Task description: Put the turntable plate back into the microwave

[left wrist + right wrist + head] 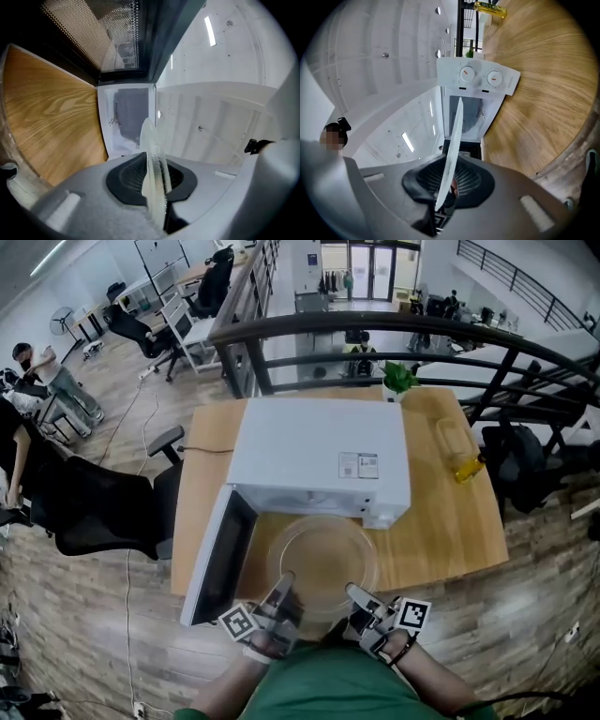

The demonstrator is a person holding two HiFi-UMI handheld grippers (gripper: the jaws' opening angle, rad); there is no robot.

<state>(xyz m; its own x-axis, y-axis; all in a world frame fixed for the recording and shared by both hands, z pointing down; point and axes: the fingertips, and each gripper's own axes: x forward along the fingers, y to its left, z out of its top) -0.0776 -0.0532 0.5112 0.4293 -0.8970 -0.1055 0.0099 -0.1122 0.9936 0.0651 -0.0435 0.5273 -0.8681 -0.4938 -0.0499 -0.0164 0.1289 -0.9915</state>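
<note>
The clear round glass turntable plate [322,557] hangs level over the wooden table [450,521], just before the open white microwave [319,465], with the left gripper [283,582] and right gripper [355,593] each pinching its near rim, probably so it slides in flat.

The microwave [319,470] fills the middle of the surface [441,531]. Its door [217,559] stands swung open at the left and walls off that side. The cavity mouth [466,117] faces the person, with only the turntable plate [322,559] before it, clamped at its near rim in the jaws of the left gripper [284,581] and right gripper [356,592]. To the right, the surface is bare up to a yellow bottle [469,468] and, further back, a plant [400,378].
</note>
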